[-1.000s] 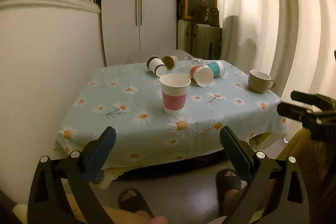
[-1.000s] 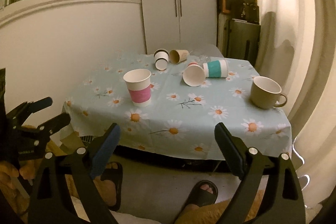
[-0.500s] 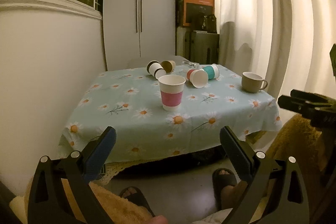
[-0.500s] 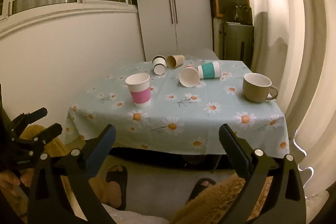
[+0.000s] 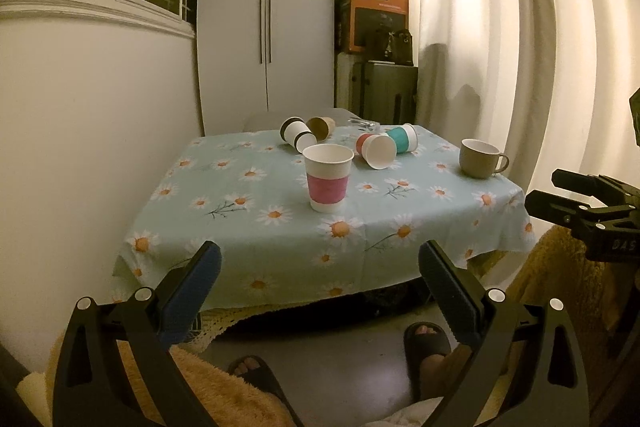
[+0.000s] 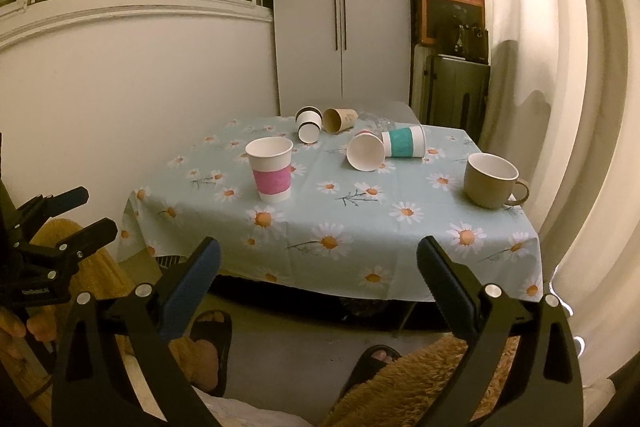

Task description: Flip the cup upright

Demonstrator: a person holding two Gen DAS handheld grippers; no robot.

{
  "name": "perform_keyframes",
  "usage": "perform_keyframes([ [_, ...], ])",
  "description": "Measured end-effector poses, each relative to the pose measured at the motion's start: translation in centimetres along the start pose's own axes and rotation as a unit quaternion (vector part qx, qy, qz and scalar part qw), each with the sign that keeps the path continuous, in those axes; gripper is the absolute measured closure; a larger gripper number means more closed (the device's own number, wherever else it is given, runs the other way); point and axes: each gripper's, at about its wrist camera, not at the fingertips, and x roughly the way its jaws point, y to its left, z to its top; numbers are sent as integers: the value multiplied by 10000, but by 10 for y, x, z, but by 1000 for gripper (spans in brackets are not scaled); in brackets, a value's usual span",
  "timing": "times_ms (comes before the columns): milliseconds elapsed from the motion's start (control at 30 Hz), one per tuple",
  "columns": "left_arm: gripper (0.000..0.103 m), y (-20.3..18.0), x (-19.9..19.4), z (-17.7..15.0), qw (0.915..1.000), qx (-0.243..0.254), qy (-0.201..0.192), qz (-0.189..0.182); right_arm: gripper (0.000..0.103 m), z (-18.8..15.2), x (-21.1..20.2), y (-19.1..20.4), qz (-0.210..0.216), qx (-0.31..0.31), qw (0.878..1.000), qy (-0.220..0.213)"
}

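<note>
A pink-banded paper cup (image 5: 327, 177) (image 6: 271, 174) stands upright on the daisy tablecloth (image 5: 260, 195) (image 6: 360, 211). Behind it several cups lie on their sides: a black-banded cup (image 5: 298, 134) (image 6: 308, 123), a brown cup (image 5: 320, 126) (image 6: 339, 119), a red cup with its mouth toward me (image 5: 374, 151) (image 6: 365, 153) and a teal-banded cup (image 5: 403, 139) (image 6: 404, 142). My left gripper (image 5: 320, 267) and right gripper (image 6: 318, 261) are both open and empty, held back from the table's near edge.
A beige mug (image 5: 478, 159) (image 6: 491, 179) stands upright at the table's right side. A white wall is left of the table and curtains are on the right. A wardrobe (image 5: 266, 15) and stacked boxes (image 5: 374, 15) stand behind. My feet in sandals are on the floor below.
Both grippers have drawn back and up from the table, so it looks smaller and farther. The cups have not moved.
</note>
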Motion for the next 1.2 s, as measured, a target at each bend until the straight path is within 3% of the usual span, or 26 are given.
perform_keyframes([
  [1200,6,-3,2,-2,9999,116,45,-16,6,-2,1,-6,9,-12,10000,39],
])
